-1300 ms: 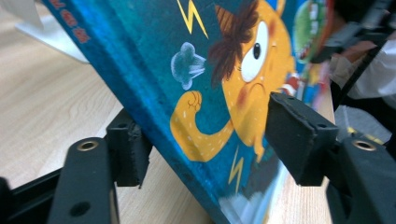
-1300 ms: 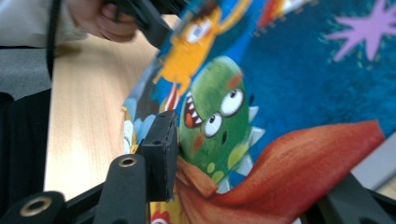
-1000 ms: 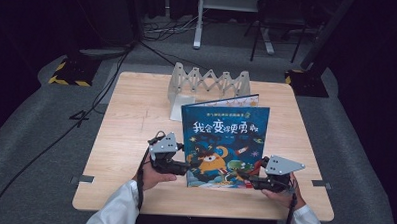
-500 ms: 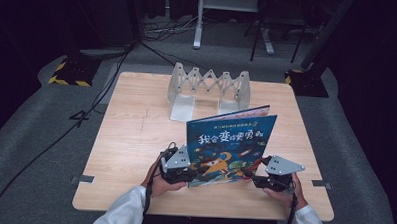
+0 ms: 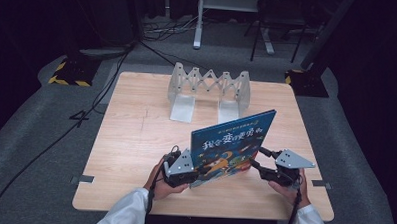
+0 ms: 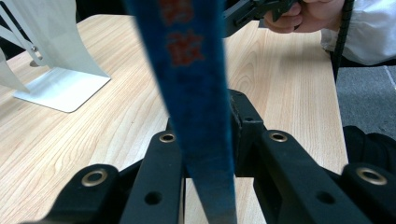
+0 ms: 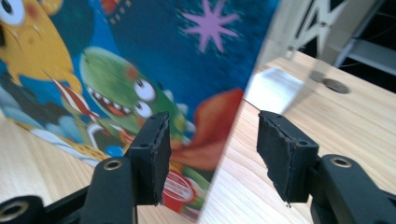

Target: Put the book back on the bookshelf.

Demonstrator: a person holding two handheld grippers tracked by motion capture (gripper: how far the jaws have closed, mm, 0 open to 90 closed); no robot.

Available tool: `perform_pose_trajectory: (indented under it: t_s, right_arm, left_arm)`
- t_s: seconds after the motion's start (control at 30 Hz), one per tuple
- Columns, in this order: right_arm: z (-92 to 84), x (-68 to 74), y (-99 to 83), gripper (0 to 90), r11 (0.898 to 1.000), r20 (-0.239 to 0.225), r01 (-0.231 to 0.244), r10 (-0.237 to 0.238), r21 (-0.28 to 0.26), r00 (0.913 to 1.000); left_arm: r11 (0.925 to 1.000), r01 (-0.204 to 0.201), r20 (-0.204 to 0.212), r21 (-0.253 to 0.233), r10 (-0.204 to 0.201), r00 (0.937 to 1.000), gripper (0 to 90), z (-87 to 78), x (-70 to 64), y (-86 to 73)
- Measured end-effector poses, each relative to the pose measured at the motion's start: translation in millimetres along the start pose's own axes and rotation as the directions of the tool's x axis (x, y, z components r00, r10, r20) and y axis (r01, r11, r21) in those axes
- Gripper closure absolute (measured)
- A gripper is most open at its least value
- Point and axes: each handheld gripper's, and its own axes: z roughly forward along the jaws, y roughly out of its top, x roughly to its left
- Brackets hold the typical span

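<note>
High view: one picture book stands tilted on its lower edge on the wooden table, near my side. Its long axis runs left to right and its top edge rises toward the right. The cover faces me. My left gripper is at the book's lower left corner and my right gripper is at its right edge, so two grippers, one per hand. One white folding rack with two foot plates stands behind the book toward the far edge, apart from it. Bare table lies left of the book and between book and rack. The near table edge is just under my hands, and the right table edge is close to my right hand.

Left gripper view: I look along the book's edge, which stands as an upright blue strip. My left gripper's jaws have just been closing and now press on the book from both sides, clamped on it. One rack foot sits on the table at far left. My other hand shows at top right.

Right gripper view: my right gripper's jaws stand apart, with the book's right edge between them. One pad lies in front of the cover; I cannot tell whether it touches. The other pad is clear of the book. The rack stands behind, blurred.
</note>
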Motion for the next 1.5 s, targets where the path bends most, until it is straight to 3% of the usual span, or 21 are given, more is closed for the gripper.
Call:
perform_pose_trajectory:
  t_s: [0.1,0.17,0.27,0.47,0.67,0.8,0.87,1.0,1.17,1.27,1.5]
  right_arm:
    - [7.1,0.5,3.1,52.0,0.999,-0.007,-0.031,0.031,-0.039,0.9995]
    - [13.2,1.6,5.5,52.3,0.999,0.028,-0.036,0.037,-0.037,0.9989]
    - [19.0,-1.2,7.1,54.4,0.998,0.031,-0.055,0.056,-0.037,0.9979]
    - [28.5,-3.4,12.0,54.9,0.997,0.021,-0.068,0.069,-0.032,0.9974]
    - [32.1,-1.7,13.4,57.0,0.997,0.014,-0.075,0.075,-0.034,0.9971]
    - [33.9,-1.9,14.7,57.3,0.996,0.012,-0.079,0.080,-0.029,0.9967]
    - [34.5,-1.3,15.5,57.8,0.997,0.015,-0.071,0.072,-0.026,0.9973]
    - [34.8,-0.7,16.0,59.1,0.998,0.024,-0.065,0.065,-0.020,0.9976]
    - [35.4,0.3,15.8,59.4,0.998,0.032,-0.067,0.068,-0.020,0.9972]
    - [35.8,0.7,15.3,59.4,0.997,0.035,-0.070,0.071,-0.022,0.9969]
    - [36.6,2.9,11.8,59.3,0.998,0.039,-0.064,0.064,-0.009,0.9972]
  left_arm:
    - [0.9998,0.012,-0.061,-0.015,-0.013,0.9981,78.6,2.6,1.8,-0.7]
    - [0.9989,0.029,-0.079,-0.037,-0.032,0.9963,79.8,4.0,4.7,-2.1]
    - [0.9983,0.028,-0.091,-0.051,-0.032,0.9953,80.4,4.3,9.4,-3.1]
    - [0.9924,0.061,-0.098,-0.107,-0.072,0.9926,79.6,2.4,12.5,-3.7]
    - [0.9867,0.051,-0.108,-0.155,-0.068,0.9918,79.5,-2.3,14.7,-2.2]
    - [0.9778,0.060,-0.104,-0.201,-0.082,0.9912,79.0,-3.6,16.9,-2.0]
    - [0.9675,0.071,-0.088,-0.243,-0.095,0.9916,78.4,-7.4,18.8,2.1]
    - [0.9599,0.063,-0.092,-0.273,-0.091,0.9917,76.4,-12.4,21.5,9.2]
    - [0.9626,0.061,-0.089,-0.264,-0.087,0.9923,78.8,-13.5,22.3,9.0]
    - [0.9603,0.069,-0.060,-0.270,-0.088,0.9943,80.1,-12.6,24.0,6.8]
    - [0.9670,0.043,-0.053,-0.251,-0.058,0.9969,80.8,-9.9,23.5,6.8]
